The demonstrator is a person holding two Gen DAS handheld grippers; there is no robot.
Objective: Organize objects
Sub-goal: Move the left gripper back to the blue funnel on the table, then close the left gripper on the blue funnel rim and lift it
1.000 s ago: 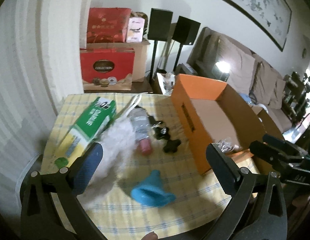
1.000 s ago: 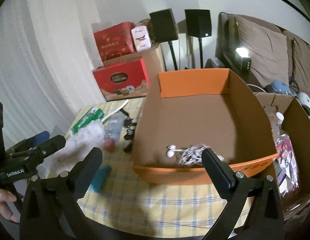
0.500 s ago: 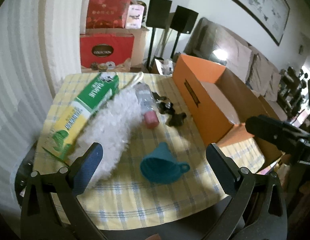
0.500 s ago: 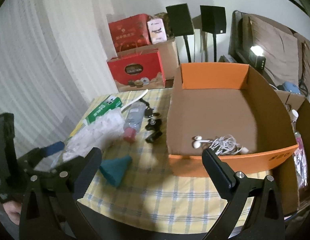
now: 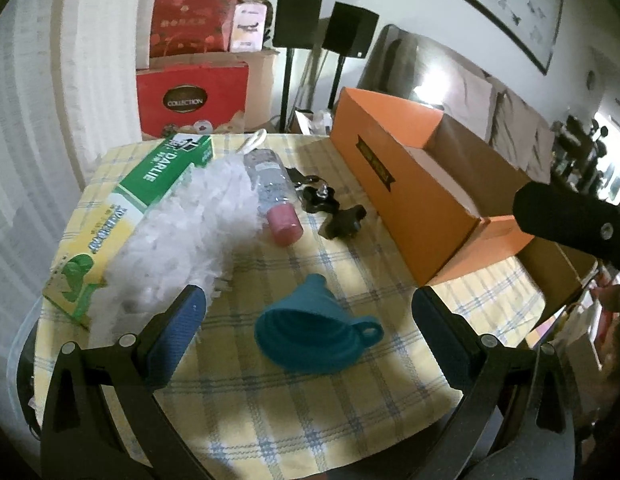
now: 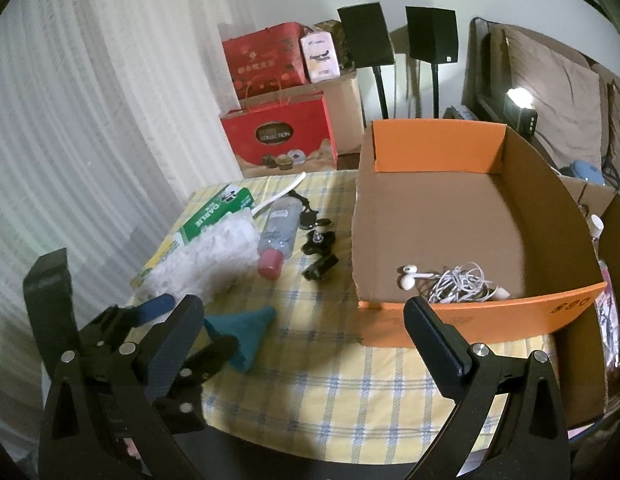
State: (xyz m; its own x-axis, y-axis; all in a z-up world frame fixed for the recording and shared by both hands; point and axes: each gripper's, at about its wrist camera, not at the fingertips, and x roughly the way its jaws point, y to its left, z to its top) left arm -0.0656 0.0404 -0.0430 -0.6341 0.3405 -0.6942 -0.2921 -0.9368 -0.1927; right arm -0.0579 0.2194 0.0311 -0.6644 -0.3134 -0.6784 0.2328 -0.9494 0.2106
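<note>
While both grippers hang above the near edge of the bench, neither holds anything: left gripper has its jaws wide apart w/ the teal funnel lying on the checked cloth between and just ahead of them, not touching either finger; right gripper also has jaws spread wide, empty, aimed at the near wall of the orange box. Funnel lies on its side, spout pointing away toward the far end, handle loop to the right. Further back, L to R: green toothpaste carton, white feather duster lying partly across the carton, clear bottle w/ pink cap toward the camera, touching the duster's right side, then small black knobs beside the bottle. Orange box sits on the right part of the bench, open top; white earphones in a tangle at its near inside corner. In the right wrist view the left gripper shows at lower left, funnel right by its tips. Red gift bags and two black speakers stand behind, by the curtain & wall.
</note>
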